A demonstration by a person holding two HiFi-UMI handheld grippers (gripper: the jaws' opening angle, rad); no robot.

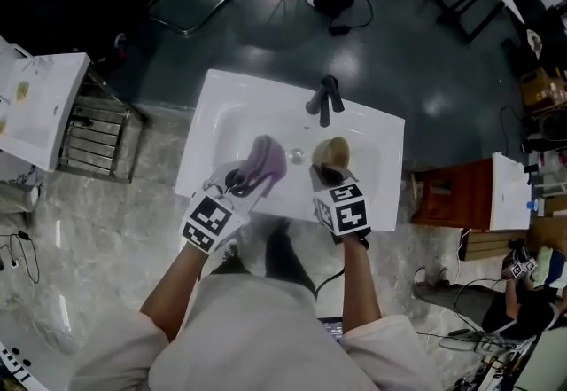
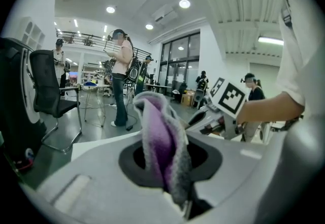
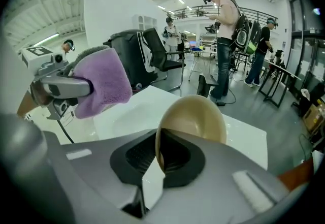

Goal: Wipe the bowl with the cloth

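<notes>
A purple and grey cloth point(image 1: 266, 159) hangs bunched from my left gripper point(image 1: 246, 178), which is shut on it above the white sink point(image 1: 221, 105). In the left gripper view the cloth point(image 2: 161, 144) stands up between the jaws. My right gripper point(image 1: 321, 175) is shut on the rim of a tan bowl point(image 1: 333, 152), held tilted over the basin. The right gripper view shows the bowl point(image 3: 195, 119) on edge in the jaws, its hollow facing away, with the cloth point(image 3: 104, 82) and the left gripper to its left. Cloth and bowl are apart.
A black faucet point(image 1: 325, 99) rises at the back of the sink. A white cabinet with a metal rack point(image 1: 53, 110) stands to the left, a wooden stand point(image 1: 461, 194) to the right. People and a black chair point(image 3: 162, 55) are behind the sink.
</notes>
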